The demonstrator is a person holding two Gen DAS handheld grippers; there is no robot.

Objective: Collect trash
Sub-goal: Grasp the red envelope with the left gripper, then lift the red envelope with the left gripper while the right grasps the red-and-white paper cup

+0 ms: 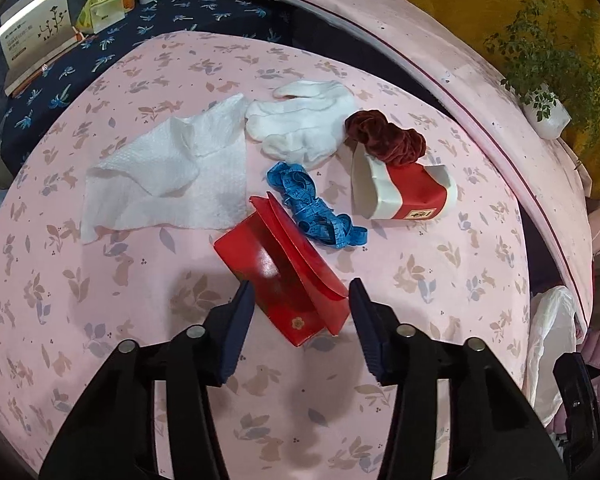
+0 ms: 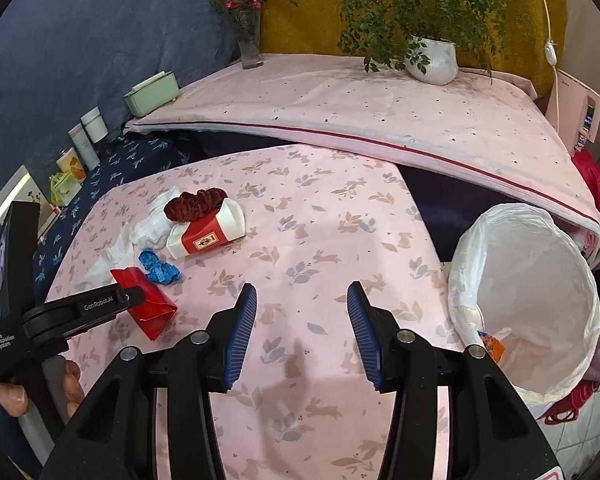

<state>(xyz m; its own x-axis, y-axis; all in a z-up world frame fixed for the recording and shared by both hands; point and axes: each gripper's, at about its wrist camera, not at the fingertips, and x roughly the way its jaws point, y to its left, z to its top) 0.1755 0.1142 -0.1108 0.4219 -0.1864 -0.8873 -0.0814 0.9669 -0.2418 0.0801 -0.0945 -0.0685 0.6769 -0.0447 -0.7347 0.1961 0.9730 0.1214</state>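
The left gripper hung low over the pink table with its jaws wide open, one on each side of the near end of a folded red paper box. The jaws were not squeezing it. Just behind the red box lay a curly blue tape measure. A flat white paper towel lay to the left of it, and a soft white cloth was bunched up farther back. To the right sat a red and white carton on its side, with a dark red scrunchie resting on top of it. The right gripper was over a bare part of the table, well away from the pile, and its jaws were open too, with nothing in them. A bin lined with a white bag stood just past the table's right edge, with a few scraps at the bottom.
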